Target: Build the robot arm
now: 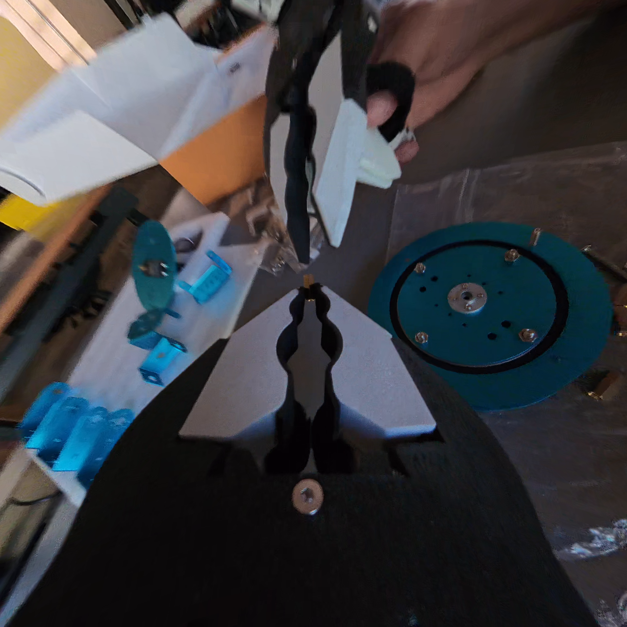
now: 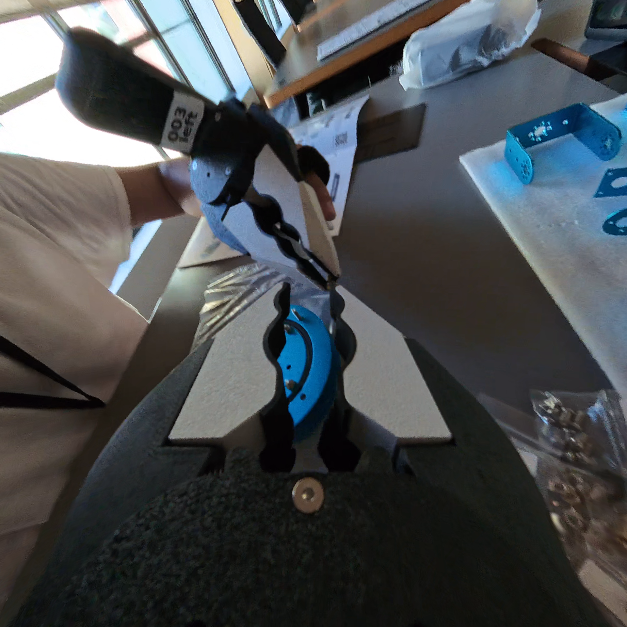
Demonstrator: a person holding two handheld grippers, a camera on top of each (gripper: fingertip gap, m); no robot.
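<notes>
Brass standoff (image 1: 308,288) sits pinched at the tips of your left gripper (image 1: 308,294), held above the grey table (image 1: 543,475). Your right gripper (image 2: 307,291) hangs just beyond it, jaws parted, nothing between them. Round blue plate (image 1: 492,315) lies on the table to the right, blue brackets (image 1: 207,276) on the left.

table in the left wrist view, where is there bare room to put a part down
Bare table lies below the blue disc, between it and crinkled plastic. The white tray at left is crowded with blue brackets. Brass standoffs crowd the disc's right rim.
</notes>
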